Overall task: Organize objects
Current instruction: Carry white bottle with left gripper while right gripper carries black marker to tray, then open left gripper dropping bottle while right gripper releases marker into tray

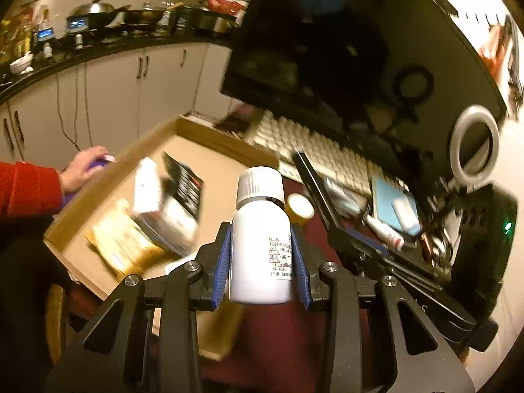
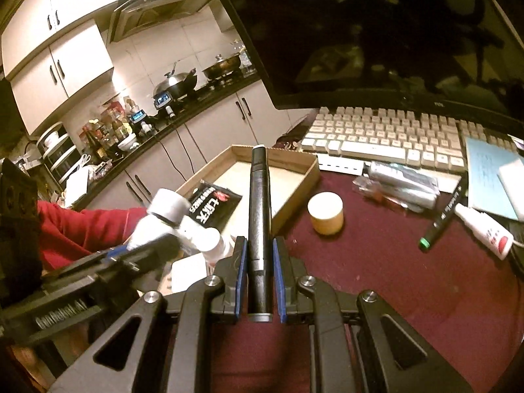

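My left gripper is shut on a white bottle with a ribbed white cap, held upright above the near corner of a shallow cardboard box. The box holds a black packet, a white carton and a yellowish packet. My right gripper is shut on a black marker that points toward the box. The left gripper and its white bottle show at the left of the right wrist view.
A small yellow jar with white lid stands on the dark red table beside the box. A keyboard, monitor, another marker, a white tube, silver packets and blue notepad lie beyond.
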